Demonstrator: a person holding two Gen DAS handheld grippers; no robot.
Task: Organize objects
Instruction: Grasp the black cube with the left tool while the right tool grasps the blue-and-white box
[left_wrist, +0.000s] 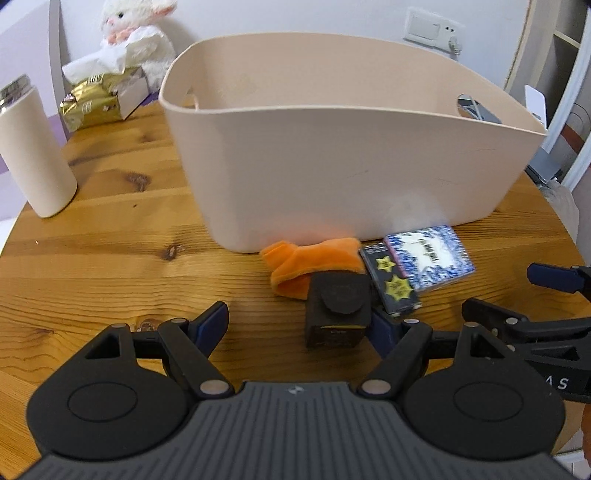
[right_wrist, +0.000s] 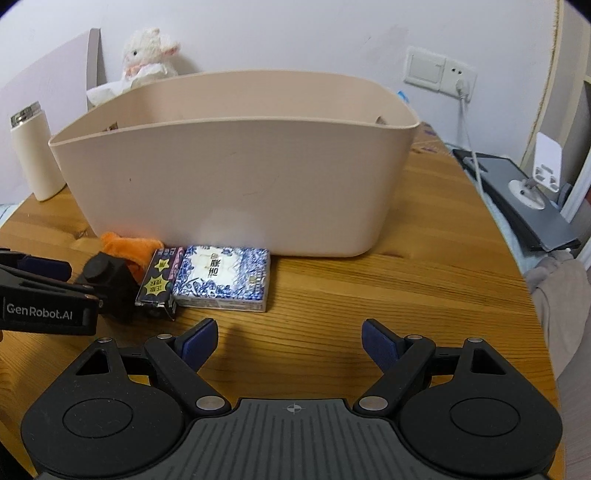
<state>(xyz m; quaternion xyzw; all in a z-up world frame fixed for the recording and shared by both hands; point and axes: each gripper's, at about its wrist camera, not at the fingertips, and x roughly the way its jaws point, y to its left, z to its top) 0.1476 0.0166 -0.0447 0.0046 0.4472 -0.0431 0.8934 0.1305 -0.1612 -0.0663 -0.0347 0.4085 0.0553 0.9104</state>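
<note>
Wooden table (left_wrist: 110, 236): I hold my left gripper (left_wrist: 299, 325) wide open, empty, around the stiff, light black box (left_wrist: 338, 308); I'd pinch its flat sides

Bin (left_wrist: 332, 166) behind cloth (left_wrist: 314, 258), cube (left_wrist: 338, 310), two packs (left_wrist: 430, 254).

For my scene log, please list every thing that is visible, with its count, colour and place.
bin: 1, beige, centre of table
cloth: 1, orange, against bin front
black block: 1, black, before the cloth
dark packet: 1, black with yellow stars, right of block
tissue pack: 1, blue and white, right of dark packet
bottle: 1, cream, far left
gold box: 1, gold, back left
plush toy: 1, white, behind bin
table: 1, wooden
left gripper: fingers open, around the block
right gripper: fingers open, empty
</note>
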